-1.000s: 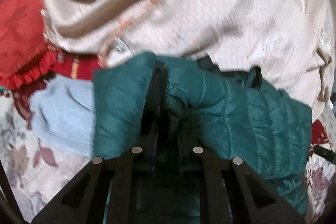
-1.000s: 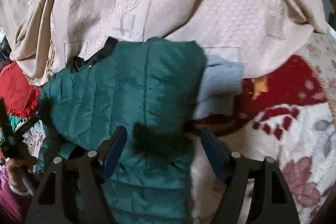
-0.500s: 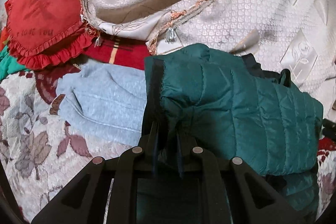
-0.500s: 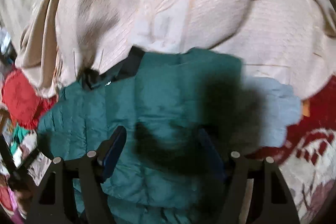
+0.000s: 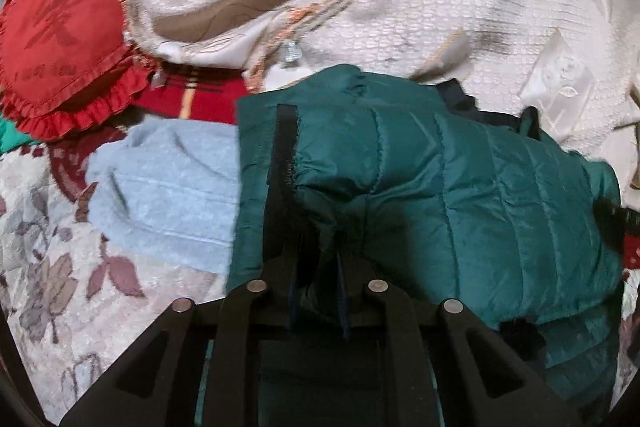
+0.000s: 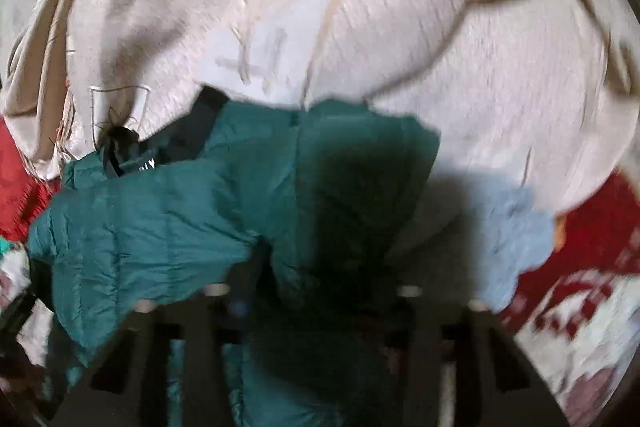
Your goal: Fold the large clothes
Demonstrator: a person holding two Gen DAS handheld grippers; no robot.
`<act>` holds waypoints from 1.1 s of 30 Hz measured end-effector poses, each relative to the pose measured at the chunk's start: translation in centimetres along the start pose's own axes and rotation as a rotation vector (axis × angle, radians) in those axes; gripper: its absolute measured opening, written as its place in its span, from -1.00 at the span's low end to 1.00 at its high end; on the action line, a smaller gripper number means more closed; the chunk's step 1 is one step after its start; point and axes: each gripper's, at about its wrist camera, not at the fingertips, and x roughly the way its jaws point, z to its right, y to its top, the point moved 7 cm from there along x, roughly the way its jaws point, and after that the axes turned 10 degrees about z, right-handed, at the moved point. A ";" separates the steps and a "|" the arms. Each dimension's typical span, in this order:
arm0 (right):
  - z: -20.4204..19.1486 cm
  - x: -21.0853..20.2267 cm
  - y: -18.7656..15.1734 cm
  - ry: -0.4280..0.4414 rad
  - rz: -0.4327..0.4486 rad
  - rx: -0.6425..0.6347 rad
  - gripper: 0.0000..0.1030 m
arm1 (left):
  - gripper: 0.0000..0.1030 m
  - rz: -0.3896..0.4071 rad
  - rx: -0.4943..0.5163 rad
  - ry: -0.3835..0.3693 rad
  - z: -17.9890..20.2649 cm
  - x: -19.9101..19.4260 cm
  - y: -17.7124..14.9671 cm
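Observation:
A quilted green jacket (image 5: 440,187) lies bunched on the bed, its black collar toward the far side. My left gripper (image 5: 316,267) is shut on a pinch of its fabric beside the black zip strip (image 5: 284,147). In the blurred right wrist view the same green jacket (image 6: 160,227) fills the lower left. My right gripper (image 6: 320,291) is closing its jaws around a fold of the jacket, and dark fabric fills the gap between them.
A pale grey-blue garment (image 5: 168,195) lies beside the jacket, also seen as the grey-blue garment (image 6: 512,239). A beige embroidered bedspread (image 5: 400,7) is heaped behind. A red frilled cushion (image 5: 60,39) sits far left. A floral blanket (image 5: 60,267) covers the bed.
The right gripper slid across the jacket and its jaws narrowed from wide open onto the fabric. The left gripper sank a little, still pinching the jacket.

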 end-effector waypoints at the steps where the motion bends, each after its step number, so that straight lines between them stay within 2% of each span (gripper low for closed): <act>1: 0.0 -0.4 0.7 -0.021 0.034 -0.023 -0.44 | -1.00 0.003 0.014 0.001 0.4 0.2 -0.2; 3: 0.5 0.0 1.1 -0.041 0.035 -0.010 -0.44 | -1.00 0.000 0.064 0.020 1.4 0.8 -1.0; 6: 1.3 1.9 -0.1 -0.064 0.013 -0.013 -0.40 | -0.98 -0.024 0.103 0.031 2.2 1.5 -1.9; 8: 1.5 1.8 -0.3 -0.061 0.034 -0.011 -0.19 | -0.95 -0.028 0.102 0.040 2.1 1.4 -1.8; 9: 1.7 1.6 -0.2 -0.062 0.031 -0.001 -0.09 | -0.92 -0.037 0.096 0.043 1.9 1.3 -1.7; 10: 2.0 1.3 -0.2 -0.068 0.020 0.011 0.10 | -0.89 -0.042 0.092 0.042 1.7 1.2 -1.6; 11: 2.3 0.9 -0.2 -0.071 0.007 0.026 0.18 | -0.82 -0.046 0.087 0.041 1.5 1.0 -1.5; 15: 2.8 -2.4 0.0 -0.041 0.028 0.043 0.20 | -0.59 -0.028 0.039 0.037 0.0 -0.6 -0.8; 19: 1.2 -5.1 -0.6 0.030 0.041 0.009 0.26 | -0.56 0.019 -0.007 0.035 -0.7 -2.5 0.1; 22: -1.4 -6.2 -1.8 0.092 0.033 -0.069 0.26 | -0.56 0.062 -0.029 0.027 -0.6 -3.6 0.8; 24: -3.4 -5.9 -2.7 0.115 0.013 -0.125 0.26 | -0.56 0.080 -0.019 0.013 0.2 -3.8 0.9; 28: -7.1 -2.9 -4.6 0.142 -0.030 -0.183 0.25 | -0.56 0.047 0.059 0.027 2.2 -2.4 -0.1; 33: -9.0 1.2 -5.0 0.069 -0.005 -0.225 0.25 | -0.56 0.001 0.168 0.107 3.3 1.2 -1.2</act>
